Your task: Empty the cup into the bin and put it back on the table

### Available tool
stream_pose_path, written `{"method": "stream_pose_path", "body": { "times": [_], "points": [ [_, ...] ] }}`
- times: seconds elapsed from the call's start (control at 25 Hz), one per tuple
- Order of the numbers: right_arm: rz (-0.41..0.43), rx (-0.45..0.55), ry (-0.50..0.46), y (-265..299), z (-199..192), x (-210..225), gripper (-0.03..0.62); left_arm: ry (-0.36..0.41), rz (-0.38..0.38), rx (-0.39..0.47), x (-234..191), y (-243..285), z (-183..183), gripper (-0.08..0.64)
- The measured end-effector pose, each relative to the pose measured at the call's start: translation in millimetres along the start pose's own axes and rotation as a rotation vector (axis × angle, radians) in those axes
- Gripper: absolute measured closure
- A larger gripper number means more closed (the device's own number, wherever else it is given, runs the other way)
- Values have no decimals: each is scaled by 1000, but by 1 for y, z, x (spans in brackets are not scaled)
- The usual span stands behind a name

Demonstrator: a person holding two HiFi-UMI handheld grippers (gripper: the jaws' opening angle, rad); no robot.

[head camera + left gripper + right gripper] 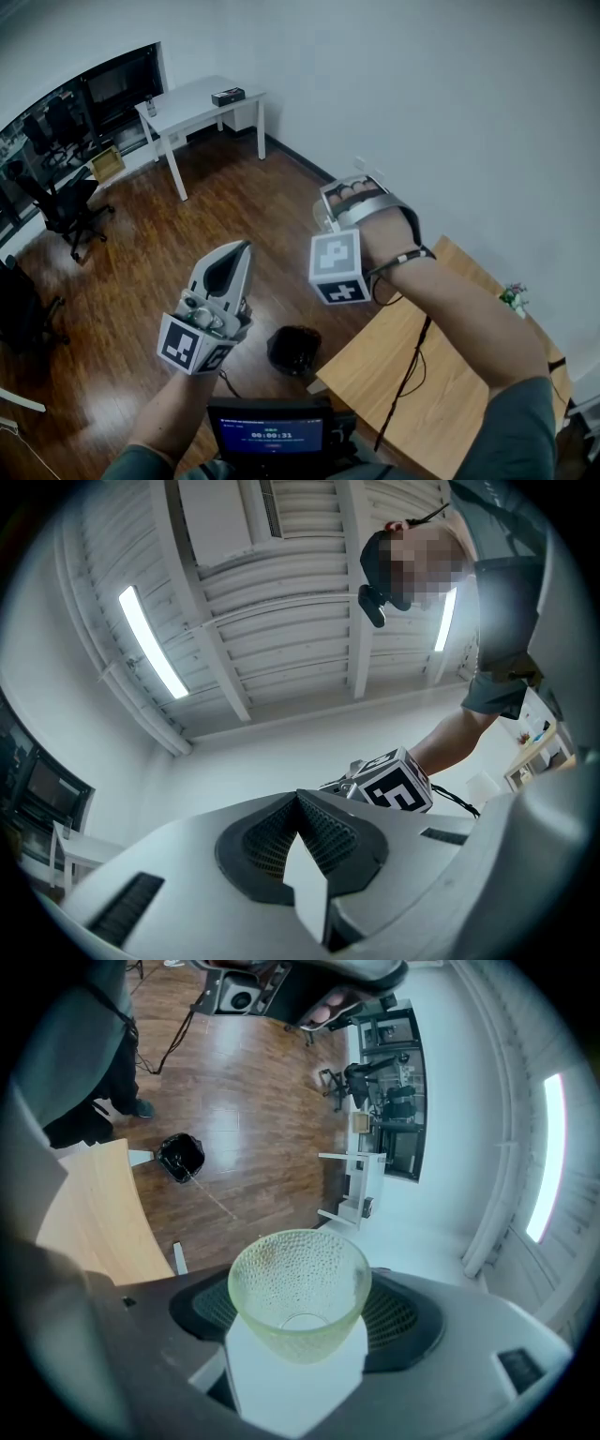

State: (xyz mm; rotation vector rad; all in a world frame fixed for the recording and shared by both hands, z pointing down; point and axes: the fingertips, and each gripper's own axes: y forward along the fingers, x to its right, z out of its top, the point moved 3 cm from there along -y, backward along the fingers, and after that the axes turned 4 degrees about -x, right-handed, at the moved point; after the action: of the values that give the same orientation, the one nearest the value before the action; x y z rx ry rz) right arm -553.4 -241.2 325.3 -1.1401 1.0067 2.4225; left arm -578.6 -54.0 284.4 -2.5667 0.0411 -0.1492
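My right gripper (pixel 298 1312) is shut on a pale green dimpled glass cup (pixel 298 1283). The cup's mouth faces the camera and nothing shows inside it. In the head view this gripper (pixel 352 199) is raised high, past the wooden table's (pixel 441 375) left edge, and it hides most of the cup. A small black bin (pixel 293 349) stands on the floor by the table's corner; it also shows in the right gripper view as a bin (pixel 181 1157) far below. My left gripper (pixel 236 253) points upward, jaws shut and empty, left of the bin. In its own view the left gripper (pixel 298 797) faces the ceiling.
A white desk (pixel 202 98) stands against the far wall, and office chairs (pixel 61 202) sit at the left. A small screen (pixel 272 433) hangs in front of the person. A cable (pixel 408 370) runs across the table, and a small plant (pixel 513 297) sits at its far edge.
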Motion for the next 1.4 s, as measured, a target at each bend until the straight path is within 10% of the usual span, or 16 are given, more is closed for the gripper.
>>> {"method": "stream_pose_path", "body": {
  "times": [0.84,1.4],
  "points": [
    [-50,-17,-32,0,3,5,198,8,-3,-17,3,-1,-4,571],
    [9,62,161,7,5,-4,198,-14,-2,-10,6,1,-5,571]
  ]
}}
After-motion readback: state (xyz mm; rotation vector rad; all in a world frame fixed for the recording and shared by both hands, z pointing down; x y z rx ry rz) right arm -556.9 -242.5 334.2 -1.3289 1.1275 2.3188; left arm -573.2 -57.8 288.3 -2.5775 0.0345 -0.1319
